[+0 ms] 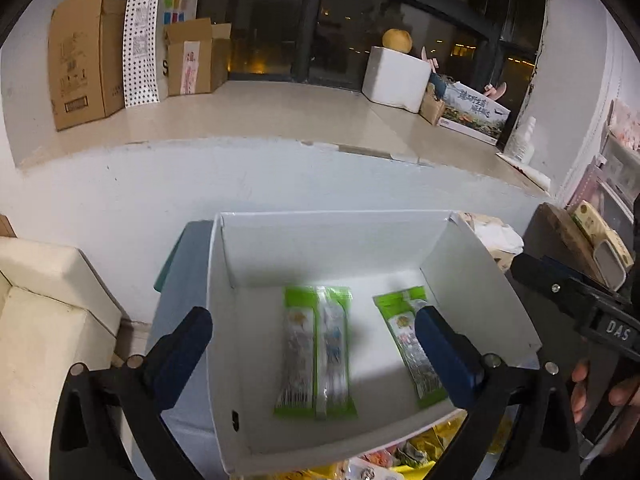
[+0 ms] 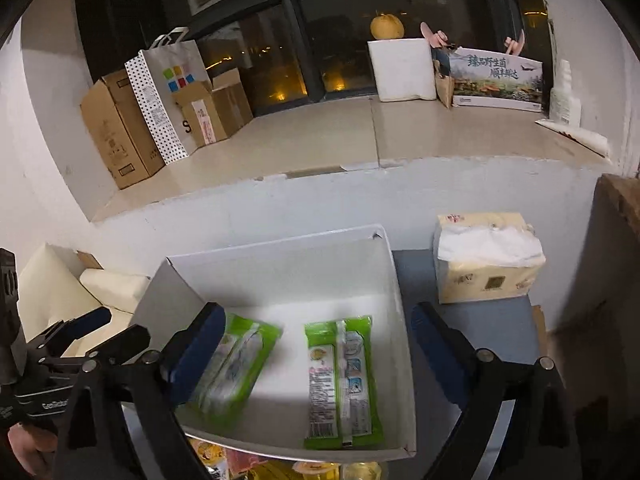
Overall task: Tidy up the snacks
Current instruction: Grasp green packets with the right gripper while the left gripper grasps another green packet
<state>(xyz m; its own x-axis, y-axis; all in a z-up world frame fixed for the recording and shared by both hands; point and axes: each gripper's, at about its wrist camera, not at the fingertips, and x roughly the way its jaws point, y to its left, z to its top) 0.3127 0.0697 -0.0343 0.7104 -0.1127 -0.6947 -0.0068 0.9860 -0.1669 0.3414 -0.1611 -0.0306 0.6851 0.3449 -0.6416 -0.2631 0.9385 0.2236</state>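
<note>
A: What could go wrong here?

B: The white box looks light, and its near wall sits just over the snack pile. In my judgement, a finger catching that wall on the way down could tip or shove the box, and the two green packs would slide.

A: And the grippers?

B: The left gripper is spread wide, holding nothing; one finger is outside the left wall, the other hangs over the right pack, though I cannot tell if it touches. The right gripper is also spread wide and empty, above the box.

A: The snacks?

B: Two packs lie flat in the box; the rest wait below its near edge.
</note>
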